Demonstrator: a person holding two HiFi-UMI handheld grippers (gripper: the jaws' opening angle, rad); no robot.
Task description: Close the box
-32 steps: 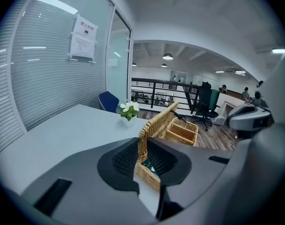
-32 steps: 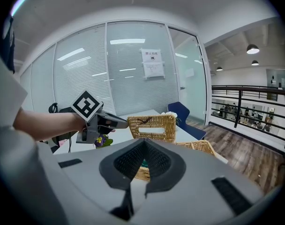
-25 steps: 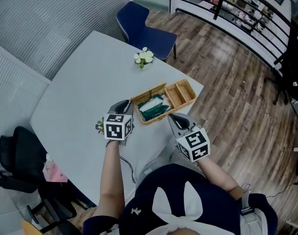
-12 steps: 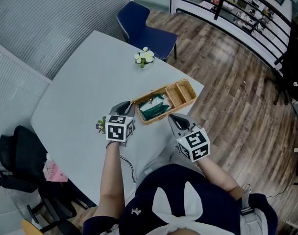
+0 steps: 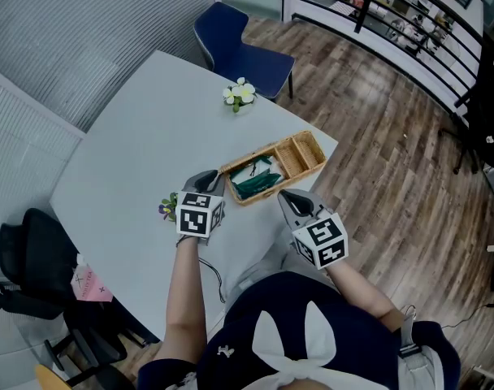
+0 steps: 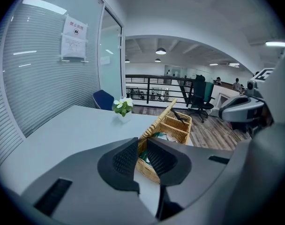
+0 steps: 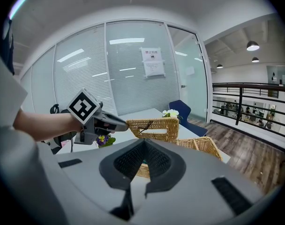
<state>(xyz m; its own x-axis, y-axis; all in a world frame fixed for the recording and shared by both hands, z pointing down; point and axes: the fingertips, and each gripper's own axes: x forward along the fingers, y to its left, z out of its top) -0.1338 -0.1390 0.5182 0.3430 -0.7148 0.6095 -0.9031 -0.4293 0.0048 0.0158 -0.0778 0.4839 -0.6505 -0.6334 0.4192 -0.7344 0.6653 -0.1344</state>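
Note:
A woven wicker box [image 5: 305, 151] lies near the table's right edge with green items [image 5: 251, 182] inside. Its lid [image 5: 251, 156] stands raised along the far long side. My left gripper [image 5: 208, 179] is shut on the lid's left end. In the left gripper view the wicker edge [image 6: 157, 123] runs between the jaws of the left gripper [image 6: 142, 149]. My right gripper [image 5: 286, 197] hovers just in front of the box's near side. In the right gripper view the right gripper [image 7: 143, 146] has its jaws together with nothing in them, and the lid [image 7: 154, 128] stands behind them.
The white table [image 5: 133, 136] also bears a small pot of white flowers [image 5: 239, 93] and purple flowers [image 5: 167, 208] by my left hand. A blue chair [image 5: 231, 35] stands beyond the far corner. The table edge and wooden floor [image 5: 377, 136] lie right of the box.
The lid has tipped a little lower in the left gripper's hold, uncovering the white flowers behind it in the right gripper view. The right gripper has not moved.

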